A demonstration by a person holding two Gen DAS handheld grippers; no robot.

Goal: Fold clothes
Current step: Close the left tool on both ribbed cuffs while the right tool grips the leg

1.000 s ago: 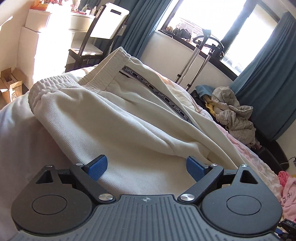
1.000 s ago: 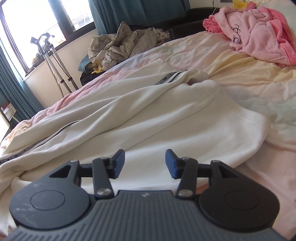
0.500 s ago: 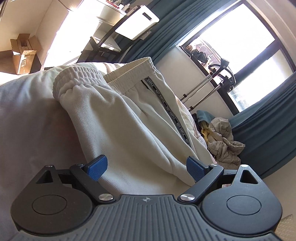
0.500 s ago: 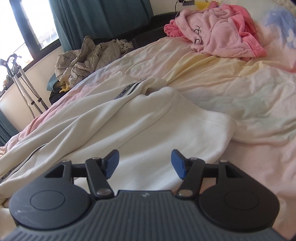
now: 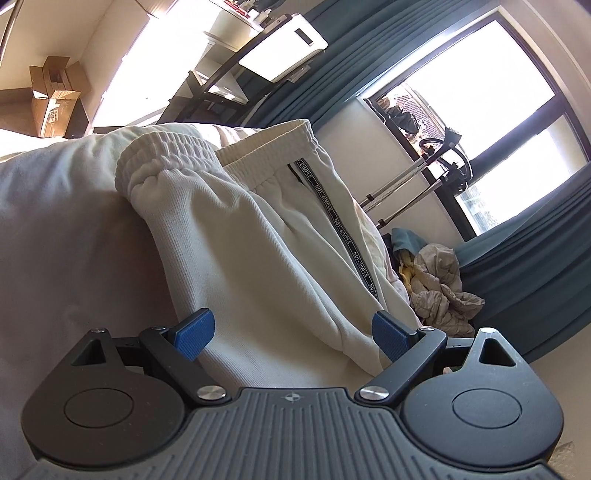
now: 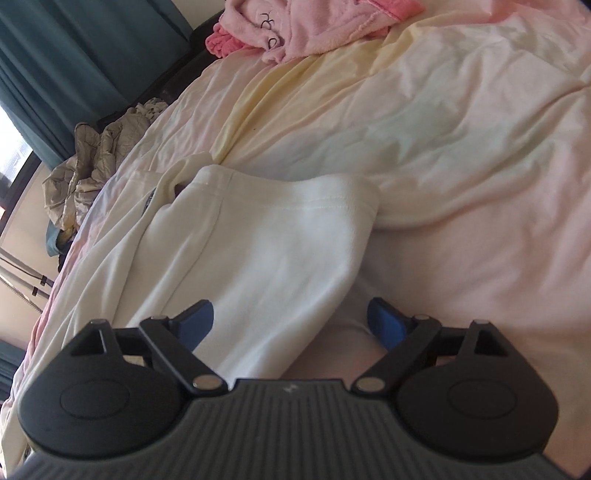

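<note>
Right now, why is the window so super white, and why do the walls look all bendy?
Left wrist view: sunlight blows out the window to plain white, and the fisheye lens curves the curtains and walls. Right wrist view: light is softer, but the white trousers glare a little and the bed sheet looks tilted.

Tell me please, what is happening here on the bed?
A person is folding cream trousers that lie on a bed, with a hand-held gripper in each hand. The left hand-held gripper is open near the waistband end, with fabric between its blue fingers. The right hand-held gripper is open too, at the hem end. Neither has closed on the cloth yet. A pink garment lies farther off.
</note>
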